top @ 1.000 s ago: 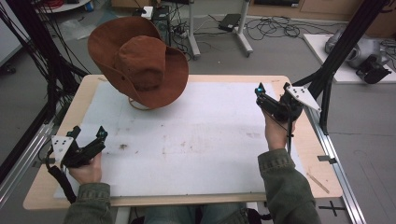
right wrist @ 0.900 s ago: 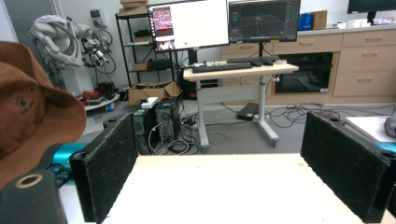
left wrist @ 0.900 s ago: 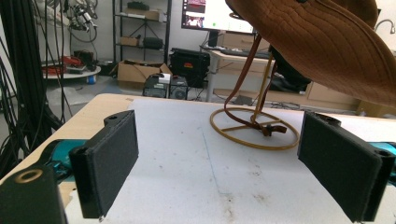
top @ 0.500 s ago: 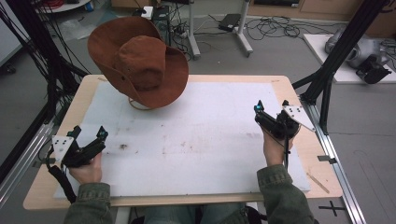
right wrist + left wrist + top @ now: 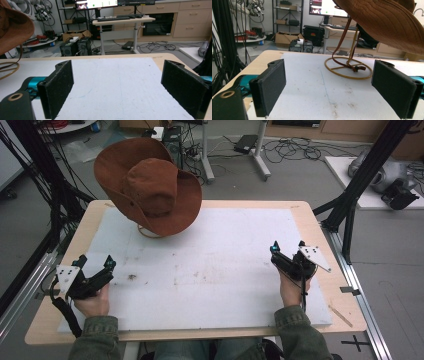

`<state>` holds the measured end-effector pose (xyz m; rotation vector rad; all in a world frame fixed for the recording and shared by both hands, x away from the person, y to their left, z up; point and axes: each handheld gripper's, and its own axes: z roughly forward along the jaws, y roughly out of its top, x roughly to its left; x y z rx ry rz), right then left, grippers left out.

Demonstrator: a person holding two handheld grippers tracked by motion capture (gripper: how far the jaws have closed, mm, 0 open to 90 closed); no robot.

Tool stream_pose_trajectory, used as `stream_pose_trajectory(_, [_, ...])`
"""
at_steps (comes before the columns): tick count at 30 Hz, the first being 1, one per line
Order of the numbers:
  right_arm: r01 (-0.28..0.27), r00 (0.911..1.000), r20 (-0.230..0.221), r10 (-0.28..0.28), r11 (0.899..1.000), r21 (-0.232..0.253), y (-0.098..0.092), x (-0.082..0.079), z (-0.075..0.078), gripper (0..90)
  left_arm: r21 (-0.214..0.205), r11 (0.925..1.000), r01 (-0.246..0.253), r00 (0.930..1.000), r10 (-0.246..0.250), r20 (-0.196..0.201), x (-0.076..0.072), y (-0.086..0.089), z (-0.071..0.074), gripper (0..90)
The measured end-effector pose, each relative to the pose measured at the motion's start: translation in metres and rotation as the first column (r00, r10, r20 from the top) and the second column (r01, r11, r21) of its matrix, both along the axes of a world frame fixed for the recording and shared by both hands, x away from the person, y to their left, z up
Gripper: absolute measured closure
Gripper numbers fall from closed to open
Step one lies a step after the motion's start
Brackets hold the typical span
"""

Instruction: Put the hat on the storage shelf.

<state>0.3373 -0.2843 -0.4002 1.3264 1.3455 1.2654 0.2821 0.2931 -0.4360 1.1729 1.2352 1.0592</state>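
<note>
Resting on a gold wire stand (image 5: 348,68) at the far left of the white foam-topped table (image 5: 225,270), the brown suede wide-brimmed hat (image 5: 150,190) sits well apart from both wide-open, empty grippers, left (image 5: 95,272) and right (image 5: 287,251).

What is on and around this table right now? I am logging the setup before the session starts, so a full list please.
Hat: one, brown, on a stand at the table's far left.
Wire stand: one, gold, ring base under the hat.
Chin strap: one, brown, hanging from the hat onto the ring.
White mat: one, covering the tabletop.
Table: one, light wood.
Left gripper: black, near left, jaws open.
Right gripper: black, near right, jaws open.
</note>
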Motion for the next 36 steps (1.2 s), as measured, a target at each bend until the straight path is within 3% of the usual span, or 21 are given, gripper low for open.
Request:
stream_pose_trajectory(5, [-0.004,1.0000,-0.003,0.004,1.000,-0.007,0.001,0.000,-0.002,10.7,0.004,1.0000,0.004,1.0000,-0.004,-0.002,0.000,0.000,0.000,12.6])
stream_pose_trajectory(20, [0.018,0.9991,-0.040,-0.017,0.999,0.030,-0.009,0.003,-0.007,10.7,-0.003,1.0000,0.002,1.0000,-0.002,0.000,0.000,0.000,0.000,12.7])
stream_pose_trajectory(27, [0.012,0.9996,-0.027,-0.012,1.000,0.010,-0.010,0.002,-0.007,10.7,-0.001,1.0000,0.001,1.0000,-0.001,0.004,-0.001,0.000,0.001,12.7])
stream_pose_trajectory(36, [0.002,0.9991,-0.042,-0.002,1.000,0.013,-0.011,0.002,-0.011,10.7,-0.007,1.0000,0.003,1.0000,-0.003,0.002,0.002,0.001,0.001,13.0])
